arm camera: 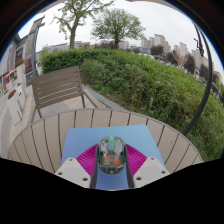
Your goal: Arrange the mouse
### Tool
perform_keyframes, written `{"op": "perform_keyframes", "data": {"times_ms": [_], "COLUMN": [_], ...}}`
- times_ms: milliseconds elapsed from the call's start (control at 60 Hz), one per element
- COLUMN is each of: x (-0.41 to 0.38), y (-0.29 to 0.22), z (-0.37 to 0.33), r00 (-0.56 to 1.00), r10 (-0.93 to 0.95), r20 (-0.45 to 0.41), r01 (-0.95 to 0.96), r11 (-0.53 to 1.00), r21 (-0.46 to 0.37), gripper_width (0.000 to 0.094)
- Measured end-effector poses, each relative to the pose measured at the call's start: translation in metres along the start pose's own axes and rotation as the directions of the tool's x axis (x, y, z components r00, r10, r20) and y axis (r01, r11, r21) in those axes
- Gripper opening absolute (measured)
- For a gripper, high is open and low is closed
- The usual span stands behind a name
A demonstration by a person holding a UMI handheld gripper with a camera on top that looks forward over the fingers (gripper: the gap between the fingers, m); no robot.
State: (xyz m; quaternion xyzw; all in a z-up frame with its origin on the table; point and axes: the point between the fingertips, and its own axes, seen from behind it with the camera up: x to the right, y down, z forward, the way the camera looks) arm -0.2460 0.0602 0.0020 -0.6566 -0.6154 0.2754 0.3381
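A see-through mouse (pixel 111 153) with green and orange parts inside sits between my two fingers, over a blue mouse mat (pixel 84 140). My gripper (pixel 111 161) is closed on it, and the pink pads touch its left and right sides. I cannot tell whether the mouse rests on the mat or hangs just above it. The mat lies on a round wooden slatted table (pixel 40 145).
A wooden bench (pixel 58 88) stands beyond the table's far left edge on a paved path. A green hedge (pixel 150 85) runs behind the table to the right. Trees and buildings are far off.
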Motion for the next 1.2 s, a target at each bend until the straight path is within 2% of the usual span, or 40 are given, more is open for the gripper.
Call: {"op": "perform_keyframes", "data": {"times_ms": [50, 100, 183, 217, 283, 383, 583, 750, 817, 967, 1083, 1200], "x": [-0.003, -0.004, 0.007, 0.008, 0.009, 0.007, -0.004, -0.014, -0.015, -0.02, -0.012, -0.021], "y": [0.016, 0.013, 0.014, 0.013, 0.013, 0.029, 0.102, 0.164, 0.172, 0.191, 0.188, 0.179], "z": [0.006, 0.004, -0.009, -0.019, -0.051, -0.125, -0.283, -0.375, -0.398, -0.422, -0.422, -0.423], "r00": [1.0, 1.0, 0.999, 0.999, 0.999, 1.0, 0.999, 0.999, 0.999, 0.999, 1.0, 0.998], "r10": [-0.004, 0.018, 0.027, 0.029, 0.032, 0.018, 0.045, -0.001, -0.038, 0.033, 0.024, 0.064], "r20": [0.015, 0.018, -0.021, -0.026, -0.02, -0.003, 0.026, 0.041, 0.034, 0.034, 0.002, 0.026], "r01": [0.005, -0.017, -0.028, -0.03, -0.033, -0.018, -0.04, 0.011, 0.044, -0.024, -0.022, -0.057], "r11": [0.999, 0.999, 0.999, 0.999, 0.999, 0.997, 0.984, 0.972, 0.975, 0.967, 0.971, 0.974], "r21": [-0.05, -0.029, -0.045, -0.045, -0.041, -0.078, -0.172, -0.234, -0.218, -0.253, -0.237, -0.217], "gripper_width": [0.0465, 0.0518, 0.0868, 0.0828, 0.0852, 0.0845, 0.0854, 0.0853, 0.0849, 0.0849, 0.0853, 0.0856]}}
